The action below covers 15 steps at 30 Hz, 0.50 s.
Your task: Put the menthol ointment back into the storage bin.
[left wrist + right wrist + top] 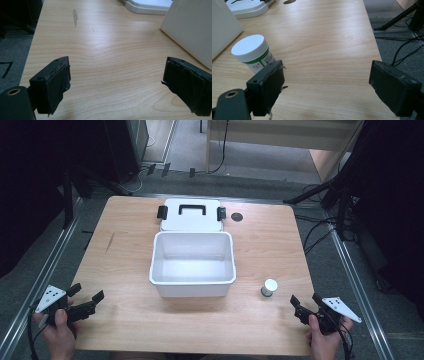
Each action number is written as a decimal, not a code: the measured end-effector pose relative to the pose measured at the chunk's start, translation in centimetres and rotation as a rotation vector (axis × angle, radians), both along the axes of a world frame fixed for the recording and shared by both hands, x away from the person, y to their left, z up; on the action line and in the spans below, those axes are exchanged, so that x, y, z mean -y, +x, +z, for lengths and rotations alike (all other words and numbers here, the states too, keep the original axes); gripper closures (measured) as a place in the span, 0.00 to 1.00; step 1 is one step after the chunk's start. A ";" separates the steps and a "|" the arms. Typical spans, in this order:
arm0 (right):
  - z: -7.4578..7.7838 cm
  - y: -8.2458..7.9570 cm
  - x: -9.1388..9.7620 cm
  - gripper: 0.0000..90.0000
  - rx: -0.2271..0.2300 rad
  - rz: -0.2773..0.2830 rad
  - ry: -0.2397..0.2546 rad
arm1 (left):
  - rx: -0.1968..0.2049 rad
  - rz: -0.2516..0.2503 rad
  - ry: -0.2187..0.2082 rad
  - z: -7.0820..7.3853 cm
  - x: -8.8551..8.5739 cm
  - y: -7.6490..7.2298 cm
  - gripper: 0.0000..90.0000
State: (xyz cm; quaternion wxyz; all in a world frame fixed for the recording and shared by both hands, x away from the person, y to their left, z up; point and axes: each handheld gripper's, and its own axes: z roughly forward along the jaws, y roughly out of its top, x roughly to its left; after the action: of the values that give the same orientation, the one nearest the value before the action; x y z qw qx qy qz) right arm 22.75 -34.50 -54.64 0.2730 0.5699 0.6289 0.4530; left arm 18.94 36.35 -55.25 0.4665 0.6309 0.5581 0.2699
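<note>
Start state: both claws wide and empty, left claw (84, 301) and right claw (305, 304) at the surface's near edge. Small jar (269, 287) stands right of open box (192, 279). Likely next: right claw closes around the jar

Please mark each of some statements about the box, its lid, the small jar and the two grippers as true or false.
1. The white box is open and has nothing inside. True.
2. The lid lies on the box. False: it lies on the table behind the box.
3. The small jar stands upright right of the box. True.
4. The right gripper holds the jar. False: it is open, apart from the jar.
5. The left gripper is open and holds nothing. True.
</note>
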 end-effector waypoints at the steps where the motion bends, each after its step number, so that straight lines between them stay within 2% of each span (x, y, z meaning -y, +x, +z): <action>1: 0.0 0.0 0.0 0.15 0.002 0.005 -0.005 | 0.000 0.001 0.000 0.0 0.0 0.0 0.09; 4: 0.0 -0.1 -0.3 0.14 0.005 0.031 -0.018 | 0.005 0.005 -0.001 0.0 0.1 -0.1 0.09; 6: 0.2 -0.1 -0.5 0.12 -0.007 0.065 -0.037 | 0.003 0.006 0.001 0.0 0.0 0.0 0.09; 8: 0.5 0.0 -0.8 0.12 -0.027 0.101 -0.029 | 0.003 0.006 -0.002 0.0 0.0 -0.1 0.09; 9: 0.5 0.0 -0.8 0.12 -0.027 0.101 -0.029 | 0.003 0.006 -0.002 0.0 0.0 -0.1 0.09; 10: 1.1 0.1 -1.2 0.12 -0.053 0.132 -0.051 | 0.001 0.006 -0.002 0.0 0.0 0.0 0.09; 12: 1.6 0.3 -1.8 0.12 -0.095 0.147 -0.086 | 0.000 0.003 0.001 0.0 0.0 -0.1 0.09; 13: 1.6 0.3 -1.8 0.12 -0.095 0.147 -0.086 | 0.000 0.003 0.001 0.0 0.0 -0.1 0.09; 14: 2.0 0.7 -2.3 0.12 -0.141 0.164 -0.113 | 0.002 0.003 0.002 0.0 0.0 -0.1 0.09; 15: 2.0 0.7 -2.3 0.12 -0.141 0.164 -0.113 | 0.002 0.003 0.002 0.0 0.0 -0.1 0.09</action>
State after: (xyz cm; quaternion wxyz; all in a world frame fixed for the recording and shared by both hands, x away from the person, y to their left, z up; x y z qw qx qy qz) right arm 23.41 -32.20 -52.64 0.2218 0.5307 0.7156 0.3963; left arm 18.89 36.33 -55.26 0.4662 0.6301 0.5585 0.2717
